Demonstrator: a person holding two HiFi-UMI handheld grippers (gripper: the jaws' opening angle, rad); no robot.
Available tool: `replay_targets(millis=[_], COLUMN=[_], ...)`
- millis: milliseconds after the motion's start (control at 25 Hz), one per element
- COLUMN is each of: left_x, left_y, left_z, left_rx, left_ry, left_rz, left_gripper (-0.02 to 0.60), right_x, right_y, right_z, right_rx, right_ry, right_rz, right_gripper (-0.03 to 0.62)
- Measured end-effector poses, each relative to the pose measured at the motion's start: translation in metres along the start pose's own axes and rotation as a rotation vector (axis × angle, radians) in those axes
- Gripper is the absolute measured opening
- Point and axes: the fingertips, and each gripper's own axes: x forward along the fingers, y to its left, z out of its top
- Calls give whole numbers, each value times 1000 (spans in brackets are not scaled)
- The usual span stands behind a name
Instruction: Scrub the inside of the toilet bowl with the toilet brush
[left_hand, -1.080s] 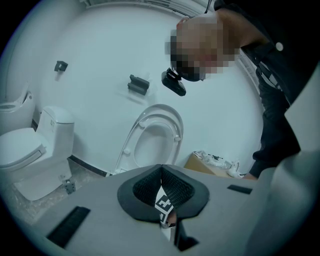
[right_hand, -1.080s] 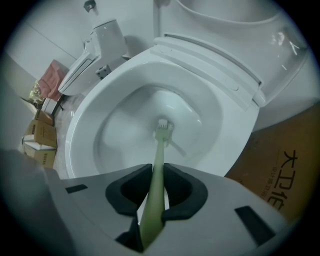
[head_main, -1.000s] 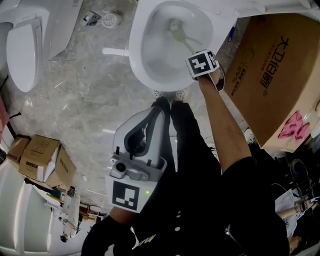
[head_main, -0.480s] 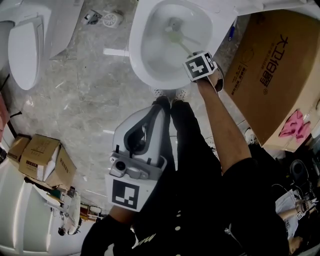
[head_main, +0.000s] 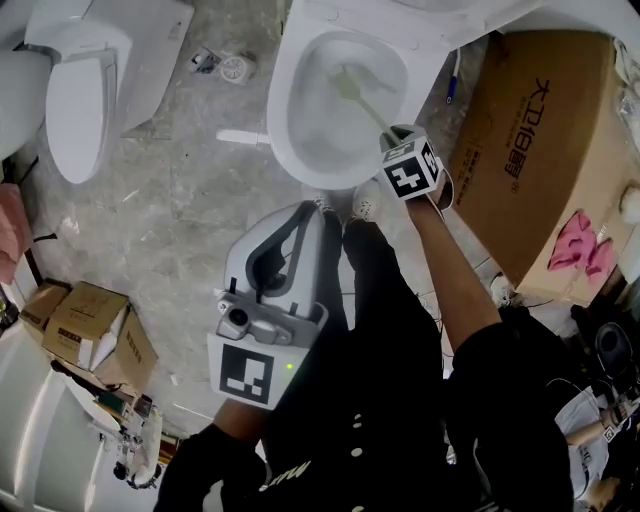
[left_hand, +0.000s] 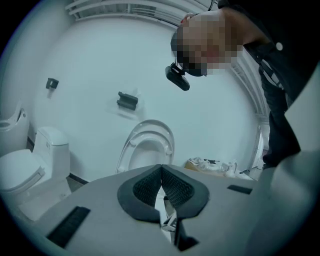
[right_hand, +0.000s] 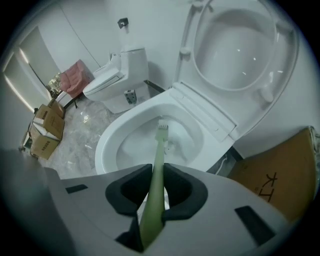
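Note:
The white toilet bowl (head_main: 300, 70) (right_hand: 107, 145) stands open with its lid (right_hand: 235, 45) raised. My right gripper (head_main: 395, 135) (right_hand: 156, 187) is shut on the pale green toilet brush (right_hand: 156, 175), whose handle (head_main: 368, 102) slants down into the bowl. The brush's bristle head (right_hand: 162, 129) (head_main: 340, 75) sits inside the bowl near its far wall. My left gripper (head_main: 285, 250) (left_hand: 161, 187) hangs shut and holds nothing, held low near the person's legs and away from the bowl.
A large cardboard box (head_main: 545, 140) (right_hand: 280, 165) stands right of the bowl. A second white toilet (head_main: 80, 95) (right_hand: 117, 80) stands at the left. Small cartons (head_main: 95, 330) (right_hand: 45, 127) sit on the marble floor (head_main: 170, 220). The person's shoes (head_main: 345, 205) are at the bowl's front.
The view has shifted, so the bowl sits lower and more central. The right gripper has drawn slightly back and down, and the brush head has slid toward the bowl's far wall.

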Motion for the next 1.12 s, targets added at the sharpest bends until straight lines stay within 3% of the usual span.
replay_targets(millis=[440,760,1120], left_x=[-44,-80,-116], left_y=[-32,-57,-87], left_z=[90,154,203], left_rx=[124,178,224], left_ry=[-82,-152,-207], left_rz=[20,27,17], left_gripper=[25,25,26], right_x=[-179,-314,-442], right_y=[7,31,51], right_z=[17,60,89], right_rx=[-98,-156,-150], right_ry=[-291,-531,-764], right_rz=[-105,-103,-117], right_gripper=[88,89,89])
